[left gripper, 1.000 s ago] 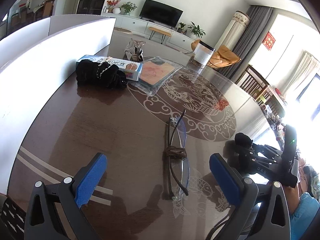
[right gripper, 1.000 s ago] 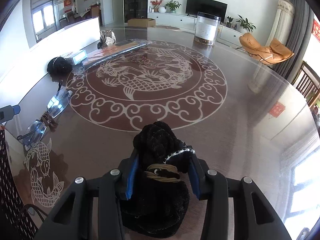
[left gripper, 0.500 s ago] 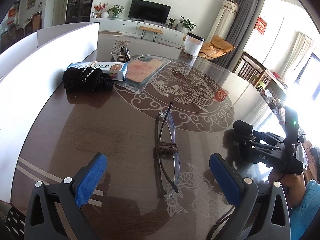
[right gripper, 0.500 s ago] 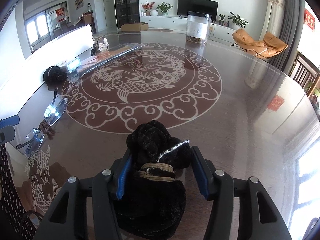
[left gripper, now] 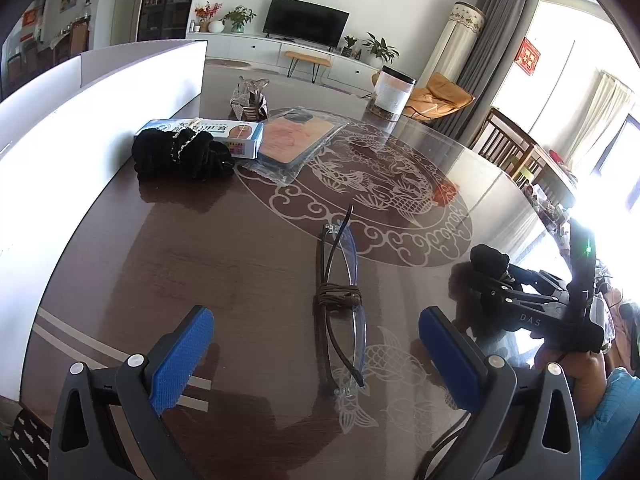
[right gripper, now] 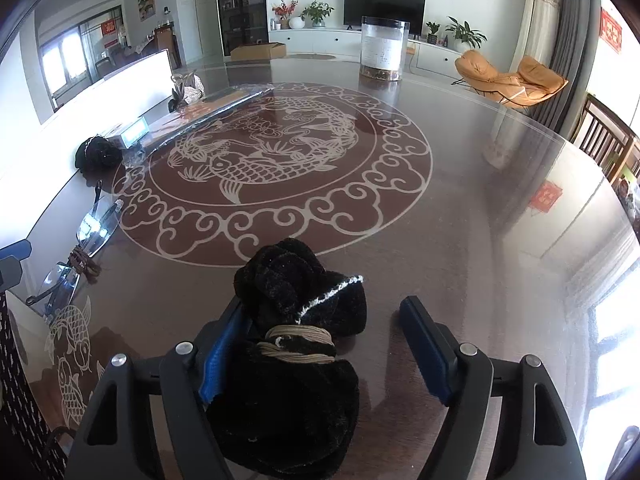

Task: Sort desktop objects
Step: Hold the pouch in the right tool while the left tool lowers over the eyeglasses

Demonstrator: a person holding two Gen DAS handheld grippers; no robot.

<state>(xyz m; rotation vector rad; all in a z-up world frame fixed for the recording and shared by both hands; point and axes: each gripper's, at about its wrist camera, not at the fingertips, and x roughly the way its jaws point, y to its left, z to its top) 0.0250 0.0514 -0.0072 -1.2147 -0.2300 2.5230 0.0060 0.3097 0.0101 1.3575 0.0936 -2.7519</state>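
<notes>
A black fuzzy bundle tied with tan cord (right gripper: pixel 296 340) lies on the table between the fingers of my right gripper (right gripper: pixel 324 344). The jaws stand open; the left pad touches the bundle, the right pad is apart from it. The bundle (left gripper: pixel 489 260) and the right gripper (left gripper: pixel 520 300) also show at the right of the left wrist view. My left gripper (left gripper: pixel 316 356) is open and empty above folded glasses tied with brown cord (left gripper: pixel 340 300), which also show in the right wrist view (right gripper: pixel 80 248). A second black fuzzy bundle (left gripper: pixel 180 154) lies by the white partition.
A blue-white box (left gripper: pixel 224 136) and a bagged pink pad (left gripper: pixel 298 136) lie behind the second bundle. A clear jar (right gripper: pixel 382 50) stands at the far side, a small ornament (left gripper: pixel 250 98) near the partition (left gripper: pixel 80 120). The table (right gripper: pixel 480 200) is glossy and patterned.
My right gripper has opened and let go of the black bundle, which now rests on the table. The left gripper has drawn back slightly over the glasses.
</notes>
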